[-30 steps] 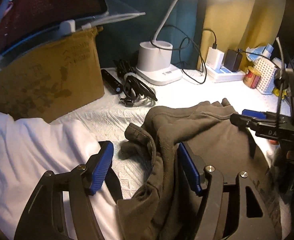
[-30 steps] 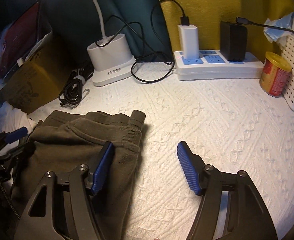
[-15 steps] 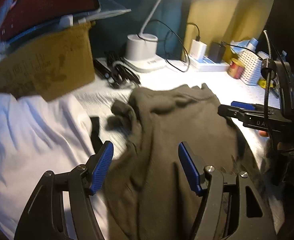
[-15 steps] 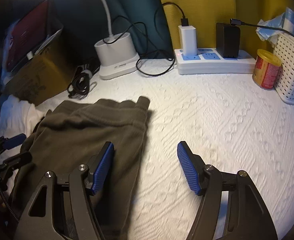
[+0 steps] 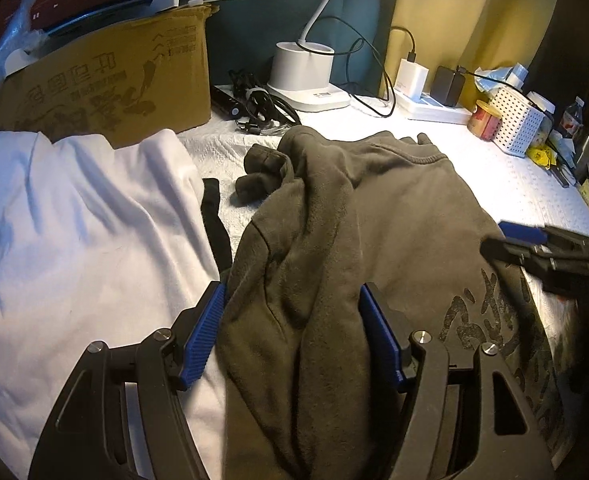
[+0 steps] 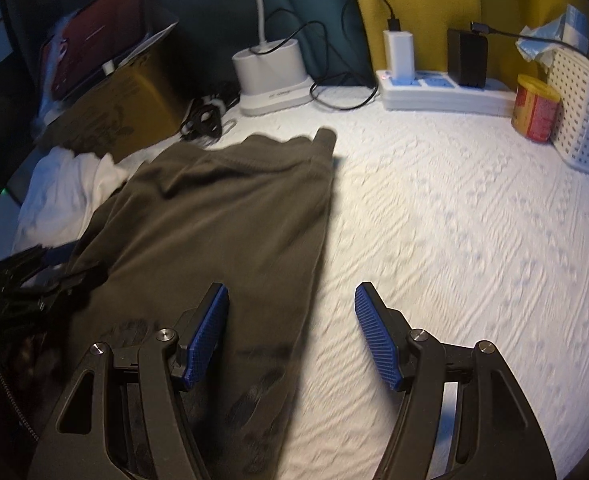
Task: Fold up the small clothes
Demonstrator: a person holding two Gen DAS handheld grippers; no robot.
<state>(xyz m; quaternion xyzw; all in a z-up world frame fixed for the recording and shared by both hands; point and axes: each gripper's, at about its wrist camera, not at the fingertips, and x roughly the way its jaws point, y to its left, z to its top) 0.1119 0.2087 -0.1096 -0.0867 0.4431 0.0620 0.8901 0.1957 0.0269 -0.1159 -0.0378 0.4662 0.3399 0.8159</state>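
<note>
With both tongs apart, the left tongs (image 5: 292, 332) straddling a bunched ridge of the olive-brown fleece garment (image 5: 374, 216) on the white textured tabletop (image 6: 454, 220), the right tongs (image 6: 290, 332) over its right edge, we should flatten wrinkles before folding.

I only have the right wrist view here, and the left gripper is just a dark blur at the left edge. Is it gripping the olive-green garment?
Observer: Not visibly. The left gripper stands open, its fingers on either side of a raised fold of the olive-green fleece garment.
Operator: Is anything hidden along the garment's left side?
Observer: Yes. A narrow black fabric strip lies between it and the rumpled white cloth.
</note>
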